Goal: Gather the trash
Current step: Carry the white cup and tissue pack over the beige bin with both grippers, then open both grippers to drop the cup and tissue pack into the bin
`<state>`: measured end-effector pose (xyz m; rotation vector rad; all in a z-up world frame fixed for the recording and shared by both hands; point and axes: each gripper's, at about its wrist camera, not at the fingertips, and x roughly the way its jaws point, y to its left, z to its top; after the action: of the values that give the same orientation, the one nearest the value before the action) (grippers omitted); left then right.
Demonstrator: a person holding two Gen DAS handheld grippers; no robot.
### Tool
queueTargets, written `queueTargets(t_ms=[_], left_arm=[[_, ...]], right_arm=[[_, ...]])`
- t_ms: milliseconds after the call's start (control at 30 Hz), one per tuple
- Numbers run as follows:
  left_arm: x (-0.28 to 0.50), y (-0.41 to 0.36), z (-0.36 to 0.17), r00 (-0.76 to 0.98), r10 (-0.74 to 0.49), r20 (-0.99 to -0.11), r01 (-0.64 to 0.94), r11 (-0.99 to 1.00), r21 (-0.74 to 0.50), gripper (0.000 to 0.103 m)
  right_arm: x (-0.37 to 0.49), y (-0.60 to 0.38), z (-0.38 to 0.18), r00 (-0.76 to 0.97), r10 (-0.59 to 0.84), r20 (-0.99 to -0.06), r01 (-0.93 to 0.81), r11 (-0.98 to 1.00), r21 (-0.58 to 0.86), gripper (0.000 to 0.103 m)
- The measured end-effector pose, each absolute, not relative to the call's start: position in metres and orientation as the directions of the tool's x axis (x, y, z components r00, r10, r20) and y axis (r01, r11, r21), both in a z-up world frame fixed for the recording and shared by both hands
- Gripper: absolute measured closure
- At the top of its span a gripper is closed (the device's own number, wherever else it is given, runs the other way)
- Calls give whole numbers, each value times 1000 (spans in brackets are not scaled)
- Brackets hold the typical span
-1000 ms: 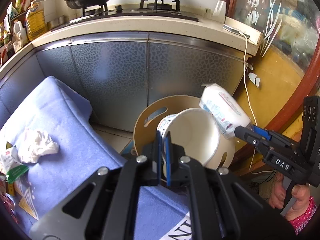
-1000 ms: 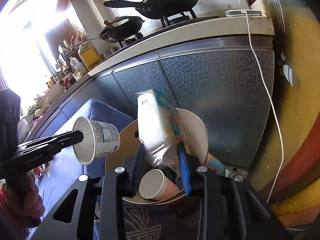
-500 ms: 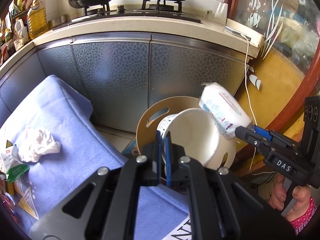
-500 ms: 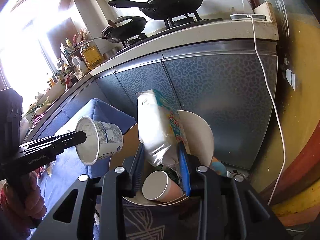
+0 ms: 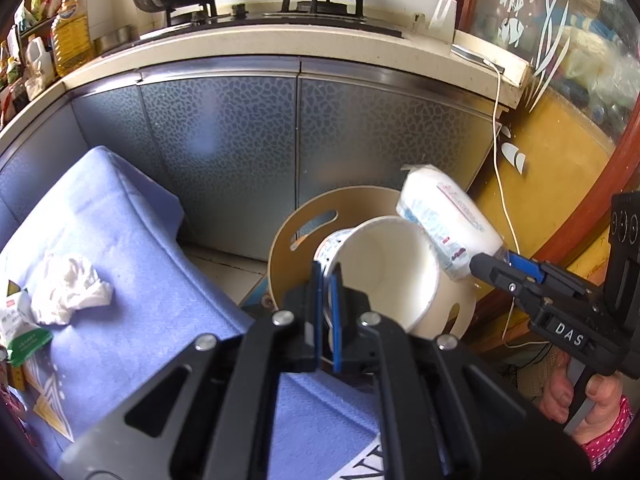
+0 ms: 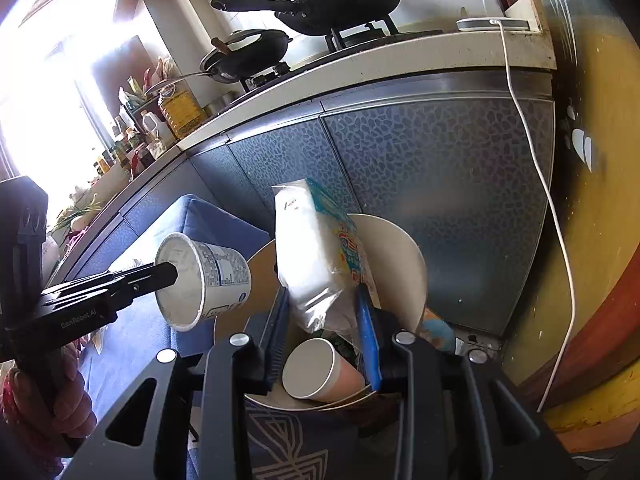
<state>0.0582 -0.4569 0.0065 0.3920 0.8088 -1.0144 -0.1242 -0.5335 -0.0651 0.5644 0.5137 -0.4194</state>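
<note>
A kitchen counter (image 5: pixel 280 46) with grey patterned cabinet doors (image 5: pixel 224 152) fills the background, and two black pans (image 6: pixel 320 4) sit on the stove on top of it. Below and to the left lies a blue cloth-covered surface (image 5: pixel 132 248). On that cloth, far left, rest a crumpled white tissue (image 5: pixel 68 284) and, touching it at the edge of view, a green and white wrapper (image 5: pixel 20 328). Between the cloth and the cabinets stands a round tan trash bin (image 5: pixel 288 248) with slot handles; inside it, in the right wrist view, a paper cup (image 6: pixel 316 368) lies on its side among other rubbish. The left gripper (image 5: pixel 326 312) is clamped on the rim of a white yogurt cup (image 5: pixel 384 268), which is tipped sideways, held in the air over the bin's near left side with its open mouth toward the left wrist camera. The right gripper (image 6: pixel 324 336) is clamped on the lower end of a white plastic snack bag (image 6: pixel 320 256), which stands up from the fingers above the bin, just beside the yogurt cup. A white charging cable (image 6: pixel 536 184) hangs down from the counter's right end
</note>
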Motion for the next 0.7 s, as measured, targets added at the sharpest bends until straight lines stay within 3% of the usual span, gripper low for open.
queueTargets(t_ms=[700], left_arm=[[61,-464,-3,267,-579,-771,866,496,-73,99]], right_arm=[[-118,-538,-70,786,-225,-576,510,763,398,69]])
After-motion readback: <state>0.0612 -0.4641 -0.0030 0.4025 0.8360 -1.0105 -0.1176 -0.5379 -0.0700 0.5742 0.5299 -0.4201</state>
